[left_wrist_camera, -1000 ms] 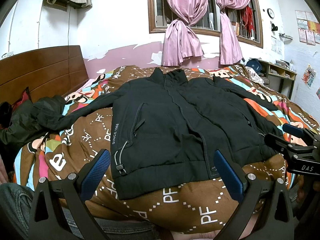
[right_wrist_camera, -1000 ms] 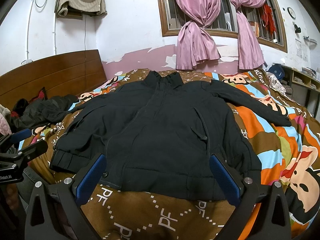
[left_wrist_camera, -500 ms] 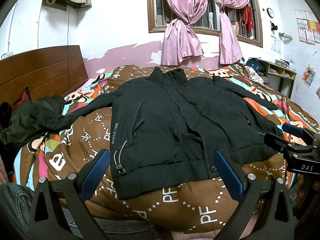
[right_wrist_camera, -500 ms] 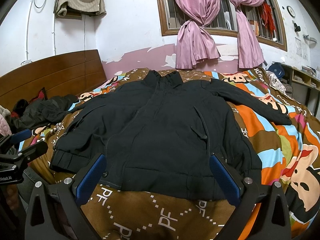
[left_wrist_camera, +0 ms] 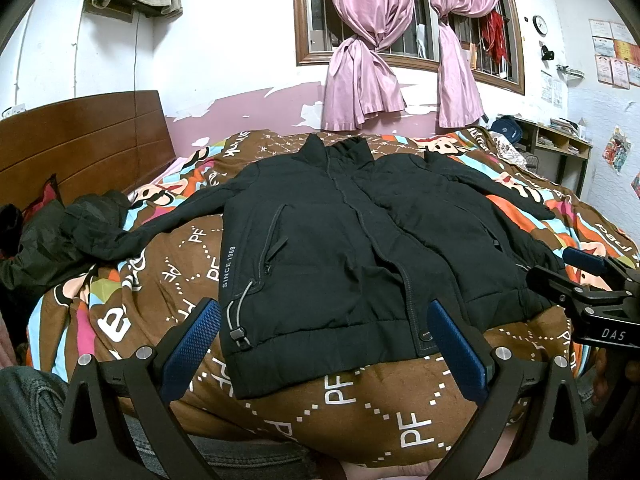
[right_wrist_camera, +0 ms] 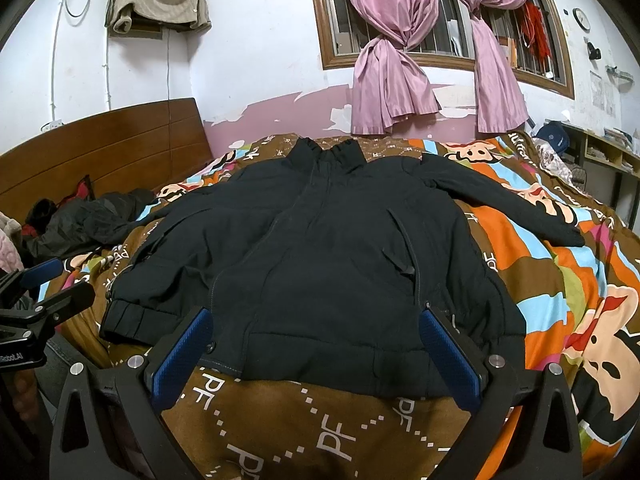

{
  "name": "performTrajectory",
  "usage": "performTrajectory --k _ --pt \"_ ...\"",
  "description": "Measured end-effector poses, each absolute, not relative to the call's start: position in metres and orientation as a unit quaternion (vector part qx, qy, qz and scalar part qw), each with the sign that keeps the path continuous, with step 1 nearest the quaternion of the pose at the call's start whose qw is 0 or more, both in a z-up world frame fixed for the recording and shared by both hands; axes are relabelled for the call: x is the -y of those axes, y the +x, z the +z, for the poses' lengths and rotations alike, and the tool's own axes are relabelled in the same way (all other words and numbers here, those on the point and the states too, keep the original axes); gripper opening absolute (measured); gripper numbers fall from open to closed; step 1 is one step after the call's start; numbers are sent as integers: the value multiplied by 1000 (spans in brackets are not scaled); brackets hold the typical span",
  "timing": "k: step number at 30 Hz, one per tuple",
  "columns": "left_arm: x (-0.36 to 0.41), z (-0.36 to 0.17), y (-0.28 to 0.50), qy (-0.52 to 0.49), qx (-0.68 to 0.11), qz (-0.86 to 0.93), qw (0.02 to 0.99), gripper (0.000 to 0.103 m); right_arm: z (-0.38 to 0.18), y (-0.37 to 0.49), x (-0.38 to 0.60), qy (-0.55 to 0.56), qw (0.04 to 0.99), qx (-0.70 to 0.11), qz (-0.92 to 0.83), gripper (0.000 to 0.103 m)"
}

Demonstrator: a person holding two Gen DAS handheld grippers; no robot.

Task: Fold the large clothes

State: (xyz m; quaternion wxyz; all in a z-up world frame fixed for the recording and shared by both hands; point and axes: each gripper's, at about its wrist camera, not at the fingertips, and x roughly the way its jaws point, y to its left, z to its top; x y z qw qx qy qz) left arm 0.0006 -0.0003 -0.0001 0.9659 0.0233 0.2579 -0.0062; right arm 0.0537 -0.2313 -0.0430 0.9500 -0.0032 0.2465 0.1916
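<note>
A black zipped jacket (left_wrist_camera: 352, 248) (right_wrist_camera: 332, 256) lies flat and face up on the bed, collar toward the window, both sleeves spread out to the sides. My left gripper (left_wrist_camera: 324, 344) hangs open just before the hem's left half, nothing between its blue pads. My right gripper (right_wrist_camera: 316, 352) is open too, in front of the hem's right half. Each gripper shows at the edge of the other's view, the right one (left_wrist_camera: 580, 280) and the left one (right_wrist_camera: 52, 288).
The bed carries a brown and many-coloured cartoon quilt (left_wrist_camera: 360, 400) (right_wrist_camera: 560, 280). A dark heap of clothes (left_wrist_camera: 52, 236) lies at the left by the wooden headboard (left_wrist_camera: 80, 136). A desk (left_wrist_camera: 560, 148) stands at the right wall. My denim-clad leg (left_wrist_camera: 24, 408) is at the lower left.
</note>
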Motion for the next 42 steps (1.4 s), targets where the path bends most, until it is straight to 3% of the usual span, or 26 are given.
performTrajectory --k 16,26,35,42 --pt "-10 -9 7 -13 -290 0 957 101 -31 51 208 -52 949 -289 118 103" --pt "-40 13 31 -47 -311 33 949 101 -9 60 205 -62 949 -292 104 103" --pt "-49 53 55 -33 -287 41 957 101 25 88 211 -67 955 -272 101 103" --pt "-45 81 74 -15 -268 41 962 101 82 99 207 -142 964 -207 84 103"
